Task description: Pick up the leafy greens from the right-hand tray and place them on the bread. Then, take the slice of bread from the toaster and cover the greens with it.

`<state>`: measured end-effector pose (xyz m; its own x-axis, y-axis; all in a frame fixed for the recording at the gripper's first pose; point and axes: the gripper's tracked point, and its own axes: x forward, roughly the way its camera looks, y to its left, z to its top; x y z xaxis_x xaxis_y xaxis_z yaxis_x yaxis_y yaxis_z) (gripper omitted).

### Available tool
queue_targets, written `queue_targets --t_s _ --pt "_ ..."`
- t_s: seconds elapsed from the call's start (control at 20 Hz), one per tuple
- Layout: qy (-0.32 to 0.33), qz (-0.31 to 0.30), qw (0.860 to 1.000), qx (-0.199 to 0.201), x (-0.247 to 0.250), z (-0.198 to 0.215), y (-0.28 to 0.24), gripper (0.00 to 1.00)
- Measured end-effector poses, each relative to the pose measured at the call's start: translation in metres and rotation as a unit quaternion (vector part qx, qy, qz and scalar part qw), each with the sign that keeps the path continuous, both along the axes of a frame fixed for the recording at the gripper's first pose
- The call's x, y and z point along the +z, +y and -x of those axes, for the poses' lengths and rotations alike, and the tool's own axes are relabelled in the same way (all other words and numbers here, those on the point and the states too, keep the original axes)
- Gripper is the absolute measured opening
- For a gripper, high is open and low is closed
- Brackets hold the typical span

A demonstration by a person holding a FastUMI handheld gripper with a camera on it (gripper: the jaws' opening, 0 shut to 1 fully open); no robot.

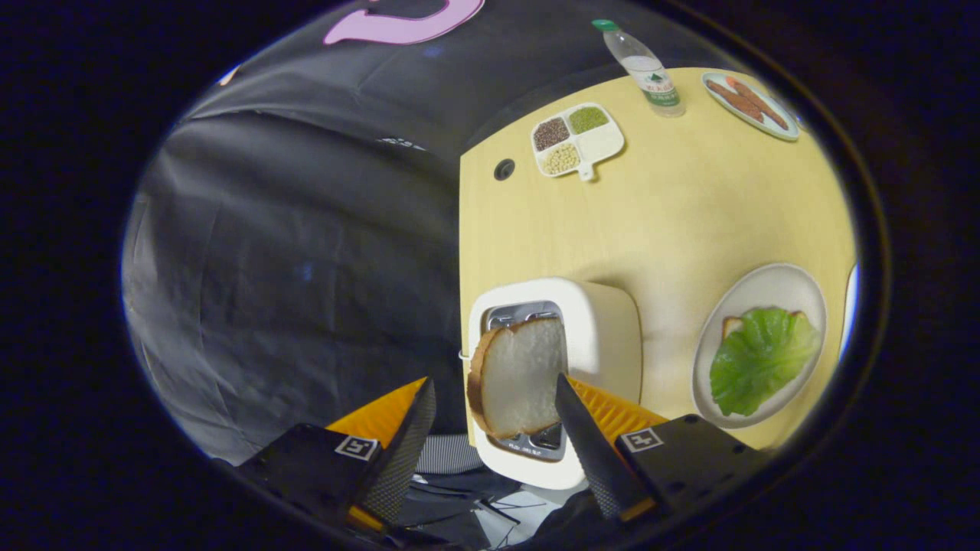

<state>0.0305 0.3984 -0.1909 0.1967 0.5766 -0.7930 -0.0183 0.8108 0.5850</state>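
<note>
Two tongs (494,398) fingers spread wide, flanking bread slice (514,377) in toaster (605,329); right finger touching slice, grip unclenched.

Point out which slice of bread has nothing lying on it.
The slice of bread standing in the toaster, between the open gripper fingers, is bare. The other slice, on the plate, lies under the leafy greens.

My gripper (494,402) open, fingers either side of bread slice (517,379); right finger overlaps slice edge, left finger apart. Slice stands in toaster (605,329) slot. Toaster at table (651,222) edge. Beyond, plate (773,287) with greens (762,356) lying on bread (731,325). Farther: divided tray (578,139) of grains, bottle (643,69), second plate (750,103).
</note>
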Motion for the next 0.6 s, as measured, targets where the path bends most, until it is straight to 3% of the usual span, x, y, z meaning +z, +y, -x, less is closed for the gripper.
queue_targets --t_s 0.1,0.6 --pt "0.001 0.018 1.000 0.017 -0.010 0.005 -0.001 0.87" --pt "0.026 0.062 0.997 0.029 -0.027 0.004 -0.025 0.30"
